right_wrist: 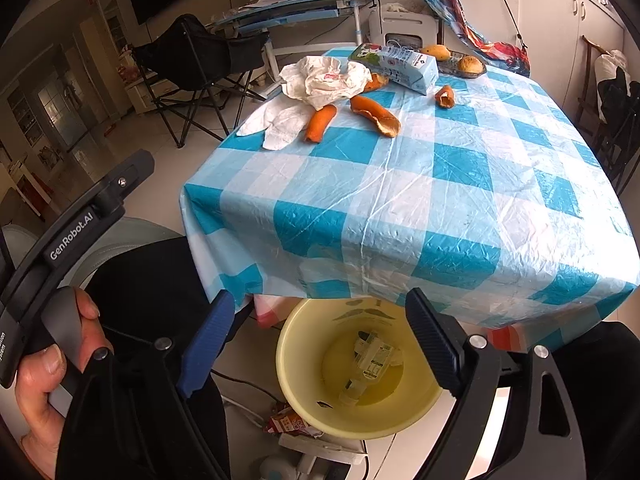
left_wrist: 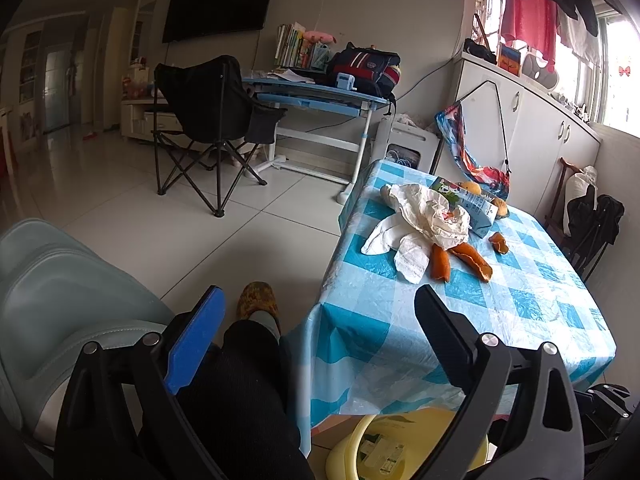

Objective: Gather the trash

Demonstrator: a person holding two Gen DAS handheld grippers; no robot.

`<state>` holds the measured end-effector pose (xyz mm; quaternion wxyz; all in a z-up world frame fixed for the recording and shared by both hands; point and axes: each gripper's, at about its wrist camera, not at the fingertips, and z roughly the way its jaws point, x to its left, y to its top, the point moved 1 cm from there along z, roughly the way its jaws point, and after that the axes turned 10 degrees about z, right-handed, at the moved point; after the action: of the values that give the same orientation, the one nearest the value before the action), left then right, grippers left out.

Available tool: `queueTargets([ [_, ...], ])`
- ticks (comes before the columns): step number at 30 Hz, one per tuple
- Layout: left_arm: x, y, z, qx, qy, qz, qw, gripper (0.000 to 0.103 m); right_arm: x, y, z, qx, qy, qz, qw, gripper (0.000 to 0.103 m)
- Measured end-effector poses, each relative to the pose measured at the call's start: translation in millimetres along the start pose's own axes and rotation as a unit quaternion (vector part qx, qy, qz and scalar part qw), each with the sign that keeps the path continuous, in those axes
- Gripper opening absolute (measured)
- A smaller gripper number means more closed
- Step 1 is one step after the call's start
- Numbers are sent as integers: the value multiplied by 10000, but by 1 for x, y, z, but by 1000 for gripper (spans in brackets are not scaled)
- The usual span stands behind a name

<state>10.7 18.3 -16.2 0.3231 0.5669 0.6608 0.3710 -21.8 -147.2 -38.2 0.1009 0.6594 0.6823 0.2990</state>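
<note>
Trash lies at the far end of the blue-checked table (right_wrist: 440, 184): crumpled white tissues (right_wrist: 320, 80) (left_wrist: 424, 220), several orange peels (right_wrist: 376, 114) (left_wrist: 468, 260) and a milk carton (right_wrist: 400, 64) (left_wrist: 472, 204). A yellow bin (right_wrist: 304, 364) (left_wrist: 344, 452) stands on the floor under the table's near edge, with a crushed carton (right_wrist: 372, 356) inside. My right gripper (right_wrist: 320, 340) is open and empty above the bin. My left gripper (left_wrist: 320, 332) is open and empty, held low beside the table's left corner, over the person's leg. The left gripper's body (right_wrist: 80, 224) shows in the right wrist view.
A dish with mangoes (right_wrist: 464, 62) sits at the table's far edge. A black folding chair (left_wrist: 208, 120) and a blue desk (left_wrist: 320, 96) stand beyond. A grey-green seat (left_wrist: 60, 300) is at left. White cabinets (left_wrist: 540, 128) line the right wall. A wrapper (right_wrist: 288, 424) lies by the bin.
</note>
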Motion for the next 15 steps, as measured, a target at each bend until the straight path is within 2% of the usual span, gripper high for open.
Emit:
queueTargets([
  [15, 0, -1, 1, 21, 6, 24, 10000, 94, -2, 2, -1, -36, 10, 40, 10000, 84],
])
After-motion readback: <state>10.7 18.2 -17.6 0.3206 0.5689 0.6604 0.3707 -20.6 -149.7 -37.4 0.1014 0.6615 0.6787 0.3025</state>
